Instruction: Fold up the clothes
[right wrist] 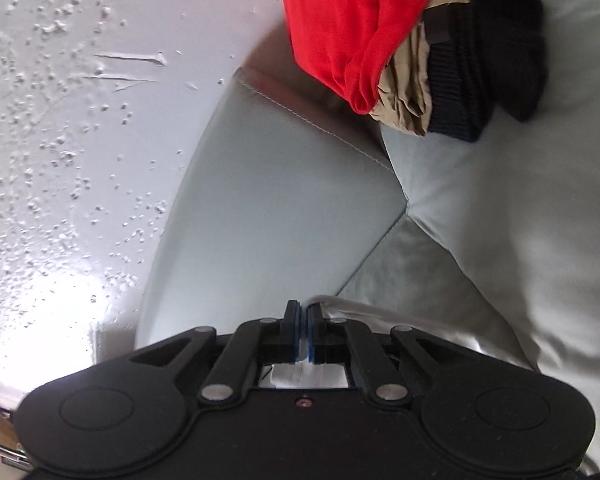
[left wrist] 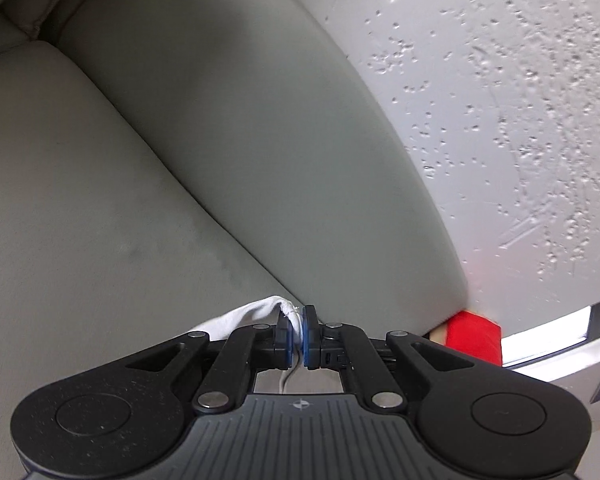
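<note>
My left gripper (left wrist: 298, 320) is shut on a hem of a white garment (left wrist: 252, 316), which bunches to the left of the blue pads and hangs below them, over the grey sofa. My right gripper (right wrist: 303, 316) is shut on the same white garment (right wrist: 364, 312); its cloth spreads to the right of the pads and shows under the fingers. Most of the garment is hidden below both grippers.
A grey sofa seat cushion (left wrist: 80, 200) and back cushion (left wrist: 240, 120) lie ahead, against a white textured wall (left wrist: 500, 100). A pile of a red garment (right wrist: 348, 20), a tan garment (right wrist: 408, 92) and a black knit (right wrist: 488, 40) rests on the sofa (right wrist: 280, 200).
</note>
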